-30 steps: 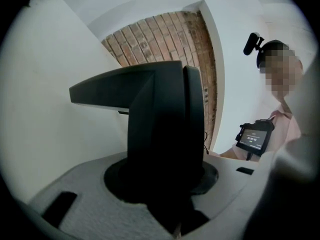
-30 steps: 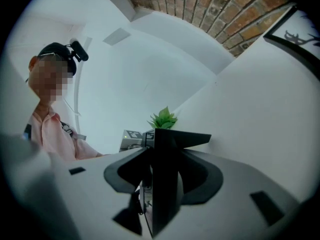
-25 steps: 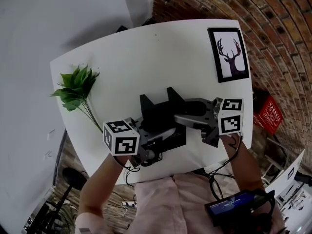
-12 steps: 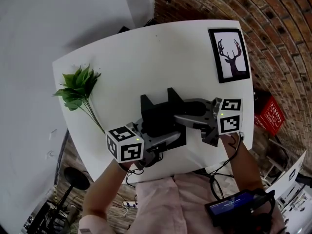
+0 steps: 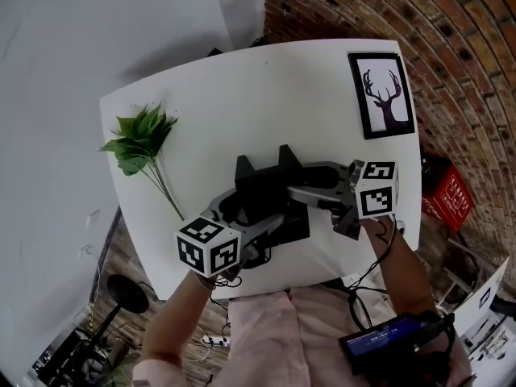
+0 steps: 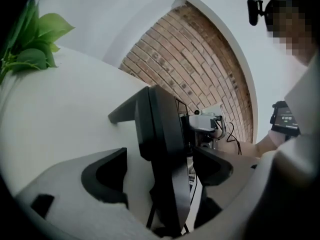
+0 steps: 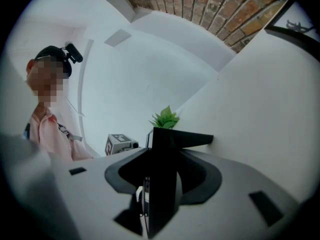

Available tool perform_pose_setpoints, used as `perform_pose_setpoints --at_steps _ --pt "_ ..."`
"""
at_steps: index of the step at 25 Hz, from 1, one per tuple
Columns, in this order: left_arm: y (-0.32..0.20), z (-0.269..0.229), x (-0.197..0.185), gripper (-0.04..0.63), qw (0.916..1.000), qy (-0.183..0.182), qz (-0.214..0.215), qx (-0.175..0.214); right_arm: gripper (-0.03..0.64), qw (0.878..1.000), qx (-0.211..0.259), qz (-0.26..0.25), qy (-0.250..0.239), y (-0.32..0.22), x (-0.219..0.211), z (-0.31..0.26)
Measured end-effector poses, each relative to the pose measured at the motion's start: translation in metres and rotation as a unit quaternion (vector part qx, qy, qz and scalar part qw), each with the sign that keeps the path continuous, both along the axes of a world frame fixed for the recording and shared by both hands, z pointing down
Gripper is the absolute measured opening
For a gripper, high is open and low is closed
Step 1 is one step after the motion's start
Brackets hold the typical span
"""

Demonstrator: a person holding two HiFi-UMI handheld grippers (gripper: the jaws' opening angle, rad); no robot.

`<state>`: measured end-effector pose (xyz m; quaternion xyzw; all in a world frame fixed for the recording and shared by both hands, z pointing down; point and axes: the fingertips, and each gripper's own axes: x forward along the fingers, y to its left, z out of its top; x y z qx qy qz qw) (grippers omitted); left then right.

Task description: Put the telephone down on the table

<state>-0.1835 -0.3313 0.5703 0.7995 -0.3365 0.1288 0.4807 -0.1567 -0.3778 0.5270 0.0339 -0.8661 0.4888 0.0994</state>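
The black telephone (image 5: 264, 193) rests on the white table (image 5: 242, 95), between my two grippers. My left gripper (image 5: 251, 216) reaches in from the near left. Its jaws have just been opening and now stand wide around the telephone (image 6: 162, 134), with gaps showing beside both pads (image 6: 107, 176). My right gripper (image 5: 302, 185) comes in from the right and is shut on the telephone's right side. In the right gripper view the black body (image 7: 167, 154) fills the space between its jaws.
A green leafy sprig (image 5: 141, 139) lies at the table's left. A framed deer picture (image 5: 381, 93) lies at the far right corner. A brick wall runs along the right, with a red box (image 5: 446, 196) on the floor below it. Cables hang off the near table edge.
The left gripper's jaws have spread off the telephone, and its marker cube has swung toward the near edge. The right gripper has kept still.
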Motion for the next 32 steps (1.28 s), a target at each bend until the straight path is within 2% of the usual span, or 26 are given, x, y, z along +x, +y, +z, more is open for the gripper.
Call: perform_pose_setpoints --at_steps 3,5,10,13,16,17,18,21,23,25,26,27,29,32 --pt "0.003 0.002 -0.009 0.422 0.9998 -0.003 -0.020 0.001 0.190 1.000 0.001 -0.002 0.013 -0.001 0.001 0.008" --pt "0.004 -0.001 -0.015 0.423 0.9993 -0.007 -0.037 0.009 0.279 0.999 0.012 -0.008 0.031 -0.001 0.002 0.012" --pt "0.015 -0.034 -0.037 0.423 0.9940 -0.032 -0.094 0.045 0.324 0.997 0.039 0.024 0.067 -0.006 0.017 0.001" --pt "0.014 -0.069 -0.058 0.422 0.9836 -0.047 -0.148 0.093 0.322 0.994 0.066 0.042 0.075 -0.008 0.030 -0.017" --pt "0.009 -0.122 -0.063 0.356 0.9668 -0.060 -0.177 0.175 0.295 0.986 0.132 0.064 0.078 -0.012 0.038 -0.054" --pt "0.008 -0.142 -0.063 0.333 0.9583 -0.073 -0.183 0.207 0.287 0.981 0.164 0.074 0.079 -0.012 0.040 -0.071" --pt "0.008 -0.164 -0.062 0.283 0.9477 -0.090 -0.191 0.239 0.270 0.973 0.199 0.085 0.079 -0.011 0.041 -0.089" --pt "0.007 -0.231 -0.059 0.191 0.9048 -0.134 -0.232 0.331 0.184 0.941 0.303 0.127 0.077 -0.007 0.041 -0.150" --pt "0.011 -0.271 -0.059 0.127 0.8713 -0.163 -0.266 0.379 0.105 0.914 0.362 0.162 0.085 -0.003 0.042 -0.187" --pt "0.017 -0.305 -0.061 0.037 0.8378 -0.194 -0.299 0.414 0.022 0.880 0.423 0.195 0.094 0.004 0.044 -0.222" --pt "0.020 -0.320 -0.060 0.005 0.8231 -0.207 -0.310 0.429 0.006 0.863 0.452 0.207 0.093 0.008 0.044 -0.238" --pt "0.023 -0.332 -0.059 0.005 0.8113 -0.217 -0.317 0.441 0.006 0.848 0.476 0.216 0.087 0.013 0.044 -0.254" --pt "0.027 -0.350 -0.055 0.005 0.7943 -0.230 -0.328 0.457 0.006 0.824 0.512 0.230 0.073 0.022 0.046 -0.281" --pt "0.034 -0.366 -0.045 0.005 0.7783 -0.241 -0.335 0.473 0.005 0.802 0.542 0.244 0.065 0.035 0.053 -0.306"
